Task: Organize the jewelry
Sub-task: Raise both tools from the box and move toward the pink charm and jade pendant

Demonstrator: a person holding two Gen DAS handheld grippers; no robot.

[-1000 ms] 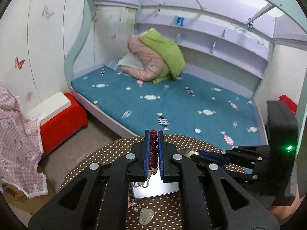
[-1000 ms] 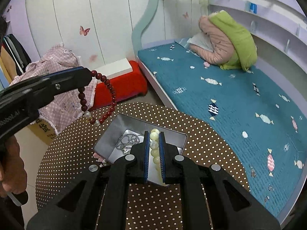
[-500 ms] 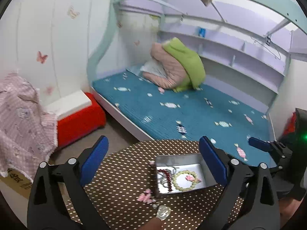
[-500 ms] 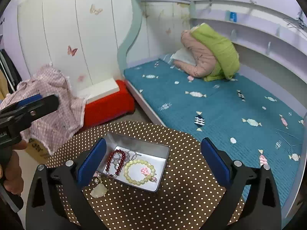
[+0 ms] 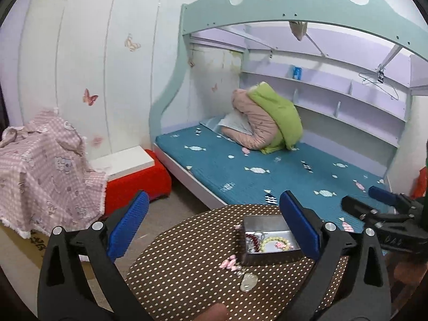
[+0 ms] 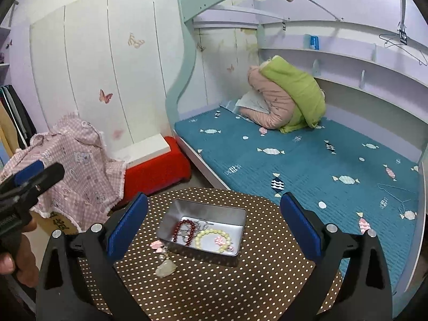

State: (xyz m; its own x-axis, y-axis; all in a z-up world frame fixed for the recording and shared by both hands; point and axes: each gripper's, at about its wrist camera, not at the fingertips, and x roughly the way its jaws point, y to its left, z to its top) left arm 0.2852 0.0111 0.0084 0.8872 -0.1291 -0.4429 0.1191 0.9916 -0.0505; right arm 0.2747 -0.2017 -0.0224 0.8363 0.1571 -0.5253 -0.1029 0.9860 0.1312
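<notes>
A metal tin (image 6: 171, 222) stands on the round brown polka-dot table (image 6: 240, 289). In it lie a dark red bead bracelet (image 6: 183, 230), a pale yellow bead bracelet (image 6: 211, 234), a silver chain and a pink charm (image 6: 220, 241). The tin also shows in the left wrist view (image 5: 267, 220). A pale stone pendant (image 6: 166, 269) and a pink piece (image 6: 157, 244) lie on the table beside the tin. My right gripper (image 6: 214, 224) is open and empty, raised above the tin. My left gripper (image 5: 214, 224) is open and empty, held back to the tin's left.
A bed with a teal mattress (image 6: 307, 155) and a pink and green jacket (image 6: 286, 99) lies beyond the table. A red box with a white lid (image 6: 155, 165) and pink checked cloth (image 6: 77, 160) stand on the left by the wall.
Both grippers opened and let their bracelets go; the red and yellow bracelets now lie in the tin. Both grippers have since drawn up and back from it.
</notes>
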